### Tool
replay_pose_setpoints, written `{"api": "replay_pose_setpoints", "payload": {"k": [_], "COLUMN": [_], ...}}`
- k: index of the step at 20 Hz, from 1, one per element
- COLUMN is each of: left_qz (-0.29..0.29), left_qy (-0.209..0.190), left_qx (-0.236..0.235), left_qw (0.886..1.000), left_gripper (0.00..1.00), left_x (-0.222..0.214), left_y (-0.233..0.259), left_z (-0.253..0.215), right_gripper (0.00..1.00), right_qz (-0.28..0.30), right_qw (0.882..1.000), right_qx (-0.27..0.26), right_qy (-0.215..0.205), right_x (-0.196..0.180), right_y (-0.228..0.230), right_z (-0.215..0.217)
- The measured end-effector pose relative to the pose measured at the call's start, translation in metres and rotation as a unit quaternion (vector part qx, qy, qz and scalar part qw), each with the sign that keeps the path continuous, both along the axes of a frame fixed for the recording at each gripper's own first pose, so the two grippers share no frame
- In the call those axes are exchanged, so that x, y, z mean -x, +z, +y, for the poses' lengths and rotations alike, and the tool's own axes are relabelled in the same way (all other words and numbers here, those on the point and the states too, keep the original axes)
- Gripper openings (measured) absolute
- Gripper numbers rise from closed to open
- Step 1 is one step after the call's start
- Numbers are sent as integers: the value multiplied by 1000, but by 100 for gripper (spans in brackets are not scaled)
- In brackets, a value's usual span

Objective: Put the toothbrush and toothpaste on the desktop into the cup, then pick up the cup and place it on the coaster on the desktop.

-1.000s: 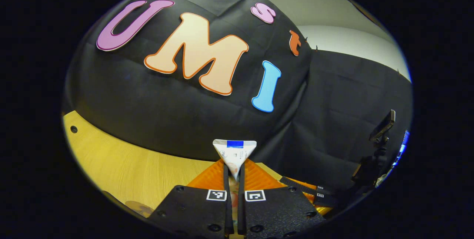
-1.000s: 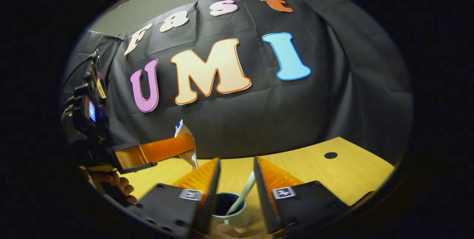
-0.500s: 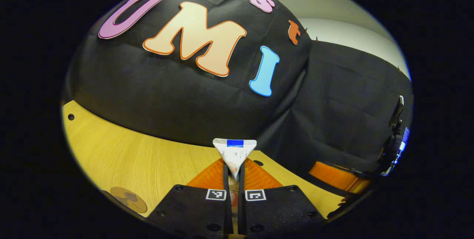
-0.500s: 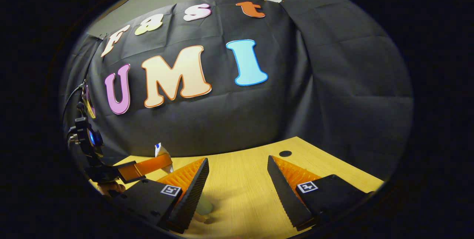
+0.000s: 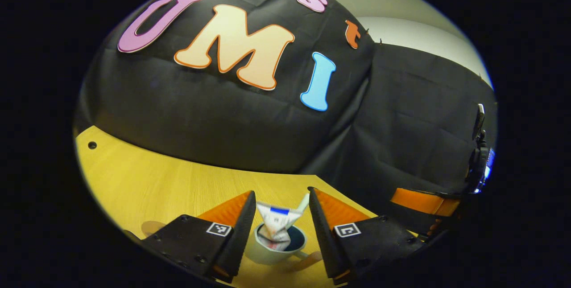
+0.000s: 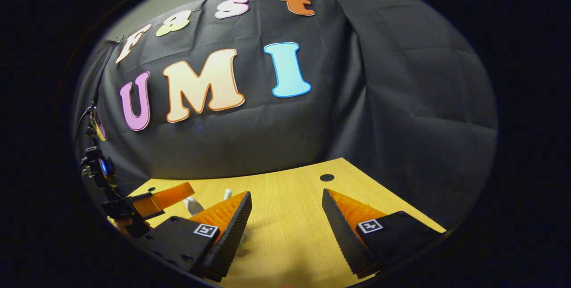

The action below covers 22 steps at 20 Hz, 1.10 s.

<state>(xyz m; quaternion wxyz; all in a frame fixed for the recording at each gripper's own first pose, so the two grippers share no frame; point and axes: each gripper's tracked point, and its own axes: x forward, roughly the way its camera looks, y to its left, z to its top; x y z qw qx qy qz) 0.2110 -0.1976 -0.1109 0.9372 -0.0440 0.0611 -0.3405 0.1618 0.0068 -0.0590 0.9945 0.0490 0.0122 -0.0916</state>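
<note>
In the left gripper view my left gripper (image 5: 281, 192) stands open just above a pale cup (image 5: 267, 252) on the wooden desktop (image 5: 169, 185). The crumpled white toothpaste tube (image 5: 277, 224) stands in the cup, touching neither finger. The pale toothbrush (image 5: 304, 200) pokes up from the cup behind it. In the right gripper view my right gripper (image 6: 286, 193) is open over bare desktop, holding nothing. Left of its left finger rise the toothbrush tip (image 6: 228, 193) and the tube's end (image 6: 192, 206). The left gripper's orange finger (image 6: 168, 195) hangs over them. The cup is hidden there.
A round brownish coaster (image 5: 151, 227) lies on the desktop left of the cup, partly behind my left finger. The right gripper's orange finger (image 5: 421, 201) sits at the right edge. Small holes (image 6: 327, 177) mark the desktop. The black cloth wall closes the back.
My left gripper has opened and let the toothpaste drop into the cup. My right gripper swung right, away from the cup, and stays open.
</note>
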Motion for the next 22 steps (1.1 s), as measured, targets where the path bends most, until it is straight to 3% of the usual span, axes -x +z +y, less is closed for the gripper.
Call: {"api": "replay_pose_setpoints", "payload": {"k": [1,3,4,5,6,10,13,17,22], "left_qz": [-2,-4,-5,-7,-4,-12,-23,-24,-33], "left_qy": [3,11,22,37,56,135,204,286,355], "left_qx": [0,-4,-8,-11,-16,-29,-45,-30,-8], "left_qw": [1000,1000,1000,999,998,990,978,958,934], "left_gripper": [77,85,88,89,91,93,93,93,93], "left_x": [6,20,24,29,33,58,73,93,116], "left_y": [8,25,33,41,48,74,85,93,96], "left_z": [9,29,42,58,76,147,203,261,314], "right_gripper": [97,93,97,94,98,98,98,98,98], "right_qz": [8,29,43,57,67,99,141,212,308], "right_qw": [1000,999,997,995,993,982,970,951,920], "right_qx": [-1,2,4,9,15,34,38,37,57], "right_qy": [11,40,58,77,94,158,195,224,236], "right_x": [-1,-6,-9,-12,-15,-27,-35,-40,-39], "right_y": [3,5,4,4,3,-2,-20,-54,-102], "right_z": [7,26,37,48,59,101,125,144,151]}}
